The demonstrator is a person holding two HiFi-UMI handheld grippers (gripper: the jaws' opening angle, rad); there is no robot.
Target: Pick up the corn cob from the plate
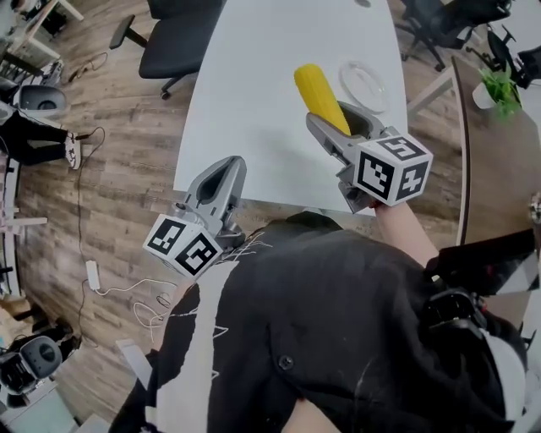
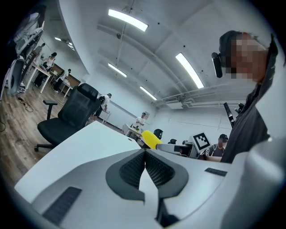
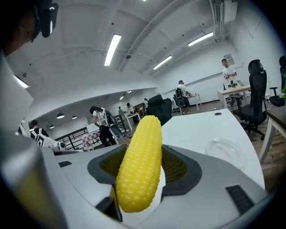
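A yellow corn cob (image 1: 320,96) is clamped lengthwise in my right gripper (image 1: 344,128), lifted above the white table (image 1: 254,101). In the right gripper view the corn cob (image 3: 140,167) fills the gap between the dark pads, its tip sticking out past the jaws. The clear glass plate (image 1: 363,83) lies bare on the table just beyond it, and shows as the plate (image 3: 225,150) to the right. My left gripper (image 1: 221,173) hovers at the table's near edge with its jaws together and nothing between them; its fingertips (image 2: 145,154) meet in its own view, where the corn cob (image 2: 150,139) shows far off.
A black office chair (image 1: 173,38) stands at the table's far left end, another chair (image 1: 439,21) at the far right. A potted plant (image 1: 499,89) sits on a wooden desk to the right. Cables lie on the wood floor (image 1: 110,279) at left.
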